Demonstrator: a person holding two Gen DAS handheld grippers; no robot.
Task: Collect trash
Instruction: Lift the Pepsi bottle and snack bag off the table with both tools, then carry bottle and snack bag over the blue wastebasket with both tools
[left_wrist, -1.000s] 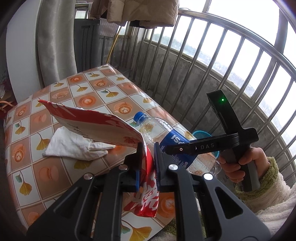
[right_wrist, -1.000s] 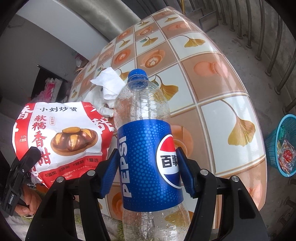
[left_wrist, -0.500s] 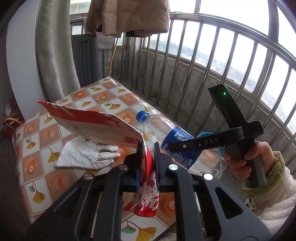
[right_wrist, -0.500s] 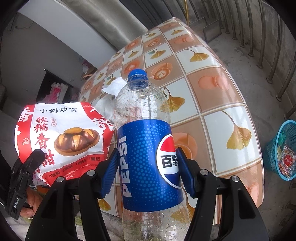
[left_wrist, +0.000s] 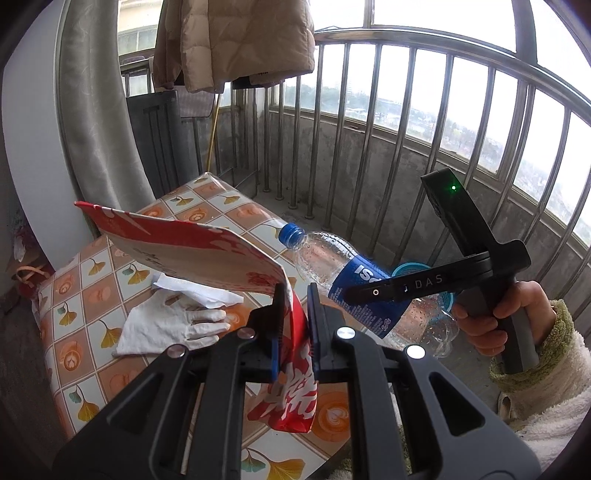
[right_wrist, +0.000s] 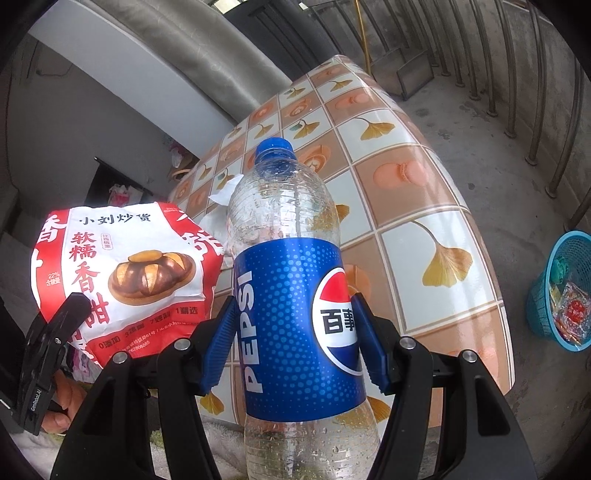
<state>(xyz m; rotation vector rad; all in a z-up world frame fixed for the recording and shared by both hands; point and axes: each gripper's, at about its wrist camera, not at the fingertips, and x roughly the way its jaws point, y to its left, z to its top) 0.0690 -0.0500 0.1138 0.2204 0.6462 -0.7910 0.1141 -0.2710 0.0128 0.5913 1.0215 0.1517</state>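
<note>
Two tools each held one piece of trash above the near edge of the table (right_wrist: 436, 177). Left tool (left_wrist: 294, 314) pinched a red snack bag (left_wrist: 192, 254); right tool (right_wrist: 295, 343) clamped an empty cola bottle (right_wrist: 291, 295) by its label. Both looked ready for the blue basket (right_wrist: 546, 295) on the floor, far right.

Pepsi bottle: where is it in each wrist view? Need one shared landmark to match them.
Left wrist: Pepsi bottle right of centre, lying slantwise, cap up-left, clamped by the right gripper.
Right wrist: bottle dead centre, upright between the gripper's blue pads.
Shared landmark: blue basket, behind the bottle in the left view, far right on the floor in the right.
</note>
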